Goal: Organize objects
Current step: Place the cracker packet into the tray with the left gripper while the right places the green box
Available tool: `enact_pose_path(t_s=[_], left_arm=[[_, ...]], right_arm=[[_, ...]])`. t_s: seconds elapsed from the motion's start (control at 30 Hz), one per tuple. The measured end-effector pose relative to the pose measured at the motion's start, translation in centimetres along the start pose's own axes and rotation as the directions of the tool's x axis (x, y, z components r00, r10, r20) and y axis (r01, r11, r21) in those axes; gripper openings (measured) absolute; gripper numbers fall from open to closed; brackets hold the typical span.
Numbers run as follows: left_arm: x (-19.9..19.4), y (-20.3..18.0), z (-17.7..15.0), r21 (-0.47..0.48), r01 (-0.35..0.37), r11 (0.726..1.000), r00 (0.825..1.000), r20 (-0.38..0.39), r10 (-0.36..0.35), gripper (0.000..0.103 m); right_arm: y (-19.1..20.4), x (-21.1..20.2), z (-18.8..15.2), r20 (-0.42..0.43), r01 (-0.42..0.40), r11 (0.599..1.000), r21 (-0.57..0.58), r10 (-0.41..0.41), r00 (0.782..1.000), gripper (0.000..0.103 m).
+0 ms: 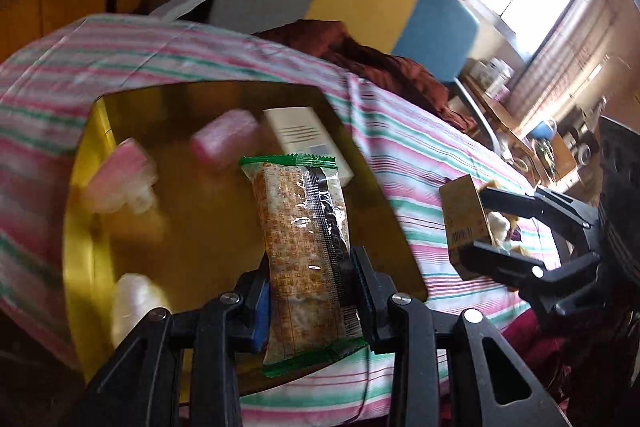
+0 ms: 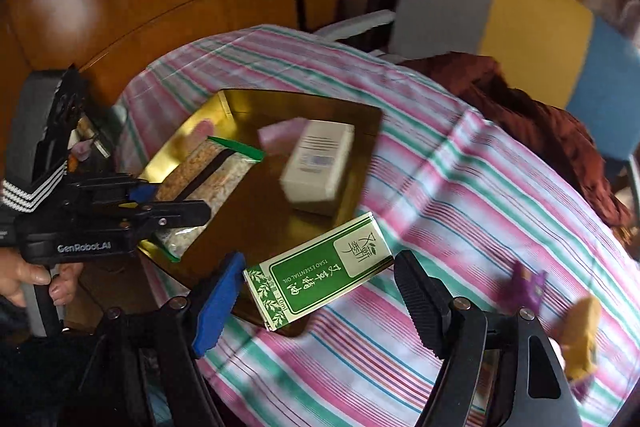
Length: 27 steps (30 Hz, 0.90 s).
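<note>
Left wrist view shows the left gripper [image 1: 310, 291] clamped on a clear snack packet [image 1: 304, 243] with green sealed ends, its 2 fingers pressing the packet's long sides. The packet hangs over the near-right part of a gold tray [image 1: 86, 227] whose raised rim runs along the left side. Inside the tray lie a white box [image 1: 304, 135] close to the far-right edge, 2 blurred pink-and-white packets [image 1: 226, 139] toward the back and left, and a pale item [image 1: 134, 301] by the near-left rim. The middle of the tray floor is bare.

To the right, the right gripper [image 1: 476, 223] appears around a small box; from its own camera its jaws stand wide apart on either side of a green carton [image 2: 320, 269], and neither pad clearly touches it. The carton lies tilted across the tray's near corner, half on the striped tablecloth [image 2: 460, 187]. A purple item [image 2: 526, 285] and a yellow item [image 2: 582, 343] sit on the cloth at lower right, both blurred. Open cloth lies right of the tray, up to a reddish-brown fabric heap [image 2: 540, 123]. A hand [image 2: 28, 281] holds the left gripper's handle.
</note>
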<state>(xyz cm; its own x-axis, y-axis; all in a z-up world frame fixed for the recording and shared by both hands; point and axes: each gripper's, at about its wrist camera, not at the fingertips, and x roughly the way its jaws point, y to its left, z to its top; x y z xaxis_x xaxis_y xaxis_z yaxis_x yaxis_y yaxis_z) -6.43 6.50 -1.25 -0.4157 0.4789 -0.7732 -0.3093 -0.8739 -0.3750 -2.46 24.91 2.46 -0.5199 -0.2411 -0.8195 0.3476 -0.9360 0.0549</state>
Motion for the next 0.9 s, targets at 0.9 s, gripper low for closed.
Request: enact_pose_path(t_s=[0.9], left_arm=[[-2.2,9.9,0.4,-0.191,-0.227,0.955,0.967,0.076,0.245,0.045]], right_arm=[[4.7,7.9,2.5,-0.007,-0.009,0.99,0.143,0.01,1.0,0.093]])
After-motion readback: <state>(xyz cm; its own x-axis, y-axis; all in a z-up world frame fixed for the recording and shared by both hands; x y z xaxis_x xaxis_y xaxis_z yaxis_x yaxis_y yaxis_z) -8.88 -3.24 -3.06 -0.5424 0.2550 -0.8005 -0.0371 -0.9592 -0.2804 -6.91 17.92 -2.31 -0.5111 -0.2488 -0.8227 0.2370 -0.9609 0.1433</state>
